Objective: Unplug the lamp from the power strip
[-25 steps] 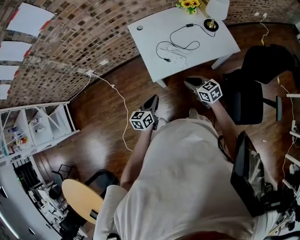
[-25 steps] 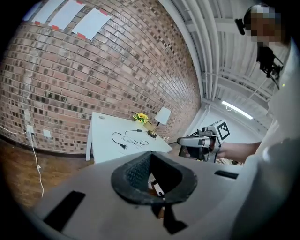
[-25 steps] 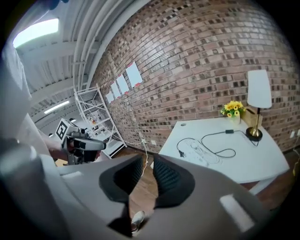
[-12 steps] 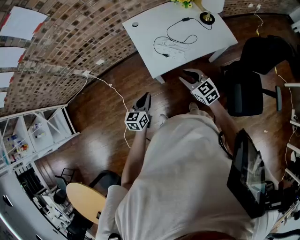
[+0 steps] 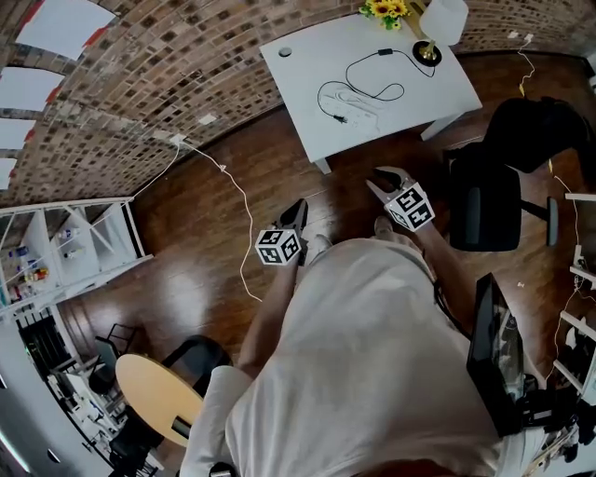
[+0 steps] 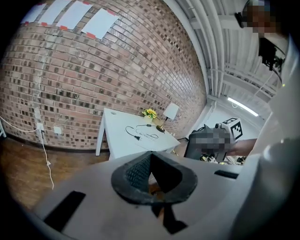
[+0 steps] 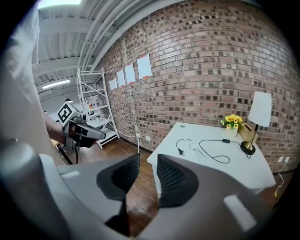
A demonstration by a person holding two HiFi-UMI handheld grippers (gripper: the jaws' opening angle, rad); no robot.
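Observation:
On the white table (image 5: 307,70) stands a lamp (image 5: 438,26) with a white shade. Its black cord (image 5: 377,70) loops across the top and ends in a black plug (image 5: 343,118). The plug lies beside a white power strip (image 5: 358,101), seemingly apart from it. Both grippers hang over the wooden floor, well short of the table. My left gripper (image 5: 300,210) is shut with nothing in it, its jaws (image 6: 149,157) pressed together. My right gripper (image 5: 386,175) has just been opening; a gap shows between its pads (image 7: 147,161) and nothing is in it.
A black office chair (image 5: 489,200) stands right of my right gripper. A white cable (image 5: 233,200) runs from the brick wall across the floor at left. White shelves (image 5: 74,252) and a round wooden seat (image 5: 158,396) are at lower left. Yellow flowers (image 5: 389,9) sit by the lamp.
The right gripper's jaws have spread apart since a second ago. Both grippers have drawn slightly back from the table toward the person. The left stays shut.

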